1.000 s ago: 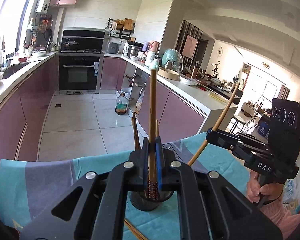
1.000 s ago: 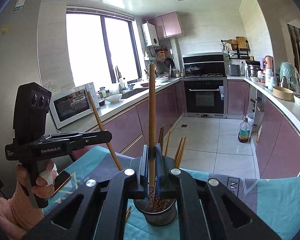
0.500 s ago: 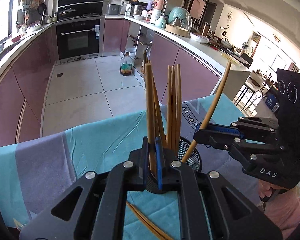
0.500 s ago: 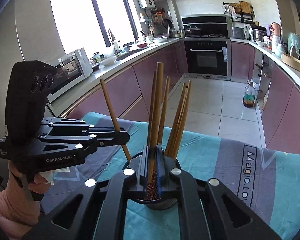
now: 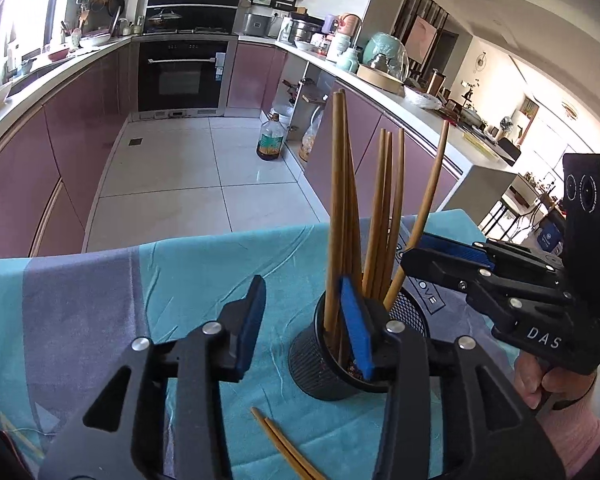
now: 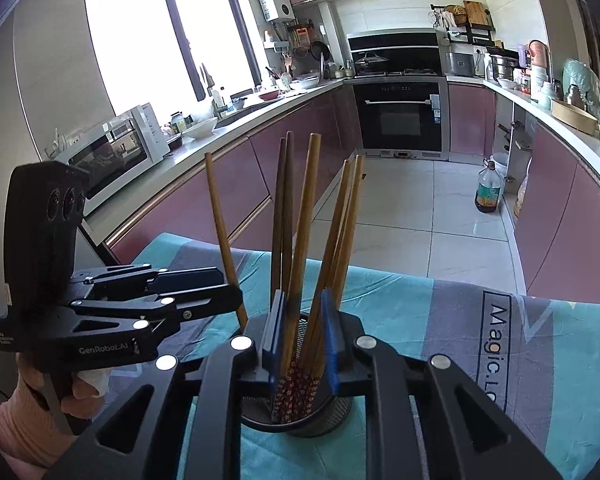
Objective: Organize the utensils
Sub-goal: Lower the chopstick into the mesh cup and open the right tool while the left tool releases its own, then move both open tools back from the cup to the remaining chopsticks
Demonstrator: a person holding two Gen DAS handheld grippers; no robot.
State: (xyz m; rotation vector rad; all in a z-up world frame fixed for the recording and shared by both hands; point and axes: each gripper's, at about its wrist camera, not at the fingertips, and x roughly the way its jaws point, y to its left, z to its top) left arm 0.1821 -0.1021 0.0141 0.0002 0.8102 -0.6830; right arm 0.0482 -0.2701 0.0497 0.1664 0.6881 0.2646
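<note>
1. Left claw [image 5: 304,320]: released, jaws wide apart, one pad beside the mesh holder [image 5: 336,364].
2. Right claw [image 6: 300,340]: parted, straddling the chopsticks [image 6: 300,248] loosely.
3. Chopsticks upright inside the holder on the teal tabletop [image 5: 180,272].
4. Two loose chopsticks [image 5: 284,444] flat beside the holder.

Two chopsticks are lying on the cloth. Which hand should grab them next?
Left, probably. The left tool is wide open, and the loose chopsticks lie just under it beside the mesh cup. The right tool is over the cup, and its view doesn't show them.
</note>
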